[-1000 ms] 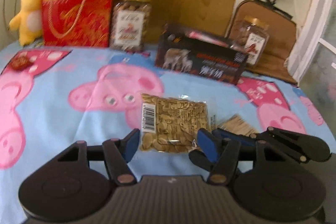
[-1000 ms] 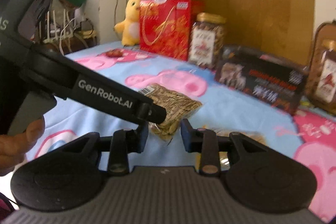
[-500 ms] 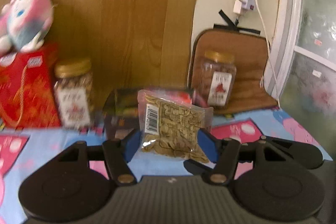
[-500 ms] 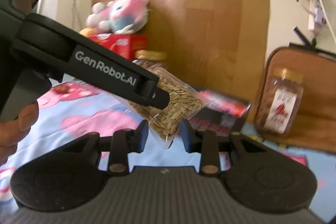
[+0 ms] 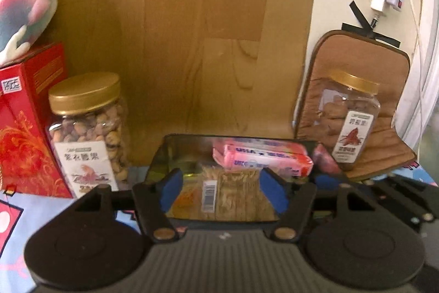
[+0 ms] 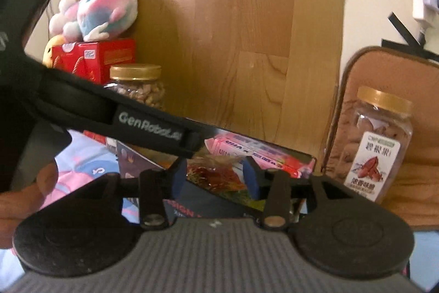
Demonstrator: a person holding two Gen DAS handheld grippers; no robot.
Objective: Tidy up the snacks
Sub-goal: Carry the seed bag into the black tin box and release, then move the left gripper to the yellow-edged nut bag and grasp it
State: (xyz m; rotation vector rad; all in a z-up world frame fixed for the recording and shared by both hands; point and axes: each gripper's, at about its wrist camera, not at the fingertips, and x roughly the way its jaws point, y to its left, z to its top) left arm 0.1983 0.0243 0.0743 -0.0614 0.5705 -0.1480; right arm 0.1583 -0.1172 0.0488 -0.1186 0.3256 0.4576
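Observation:
My left gripper [image 5: 223, 190] is open over a dark open box [image 5: 175, 147]. A clear seed packet with a barcode [image 5: 233, 195] lies inside the box between the blue fingers [image 5: 170, 188], which stand apart from it. A pink snack pack [image 5: 263, 157] lies at the back of the box. My right gripper [image 6: 215, 179] is open beside the left one, over the same box [image 6: 137, 158]. Between its fingers I see an orange-red packet [image 6: 216, 176] and behind it the pink pack [image 6: 255, 153]. The left gripper's arm [image 6: 123, 114] crosses the right wrist view.
A gold-lidded nut jar [image 5: 87, 128] and a red gift box [image 5: 24, 128] stand left of the box. Another jar [image 5: 349, 117] stands right against a brown cushion [image 5: 384, 67]. A wooden board [image 5: 205, 32] backs everything. A plush toy [image 6: 104, 7] sits on the red box.
Both grippers carried the seed packet from the cloth up to the dark box. The left gripper opened, and the packet now lies in the box.

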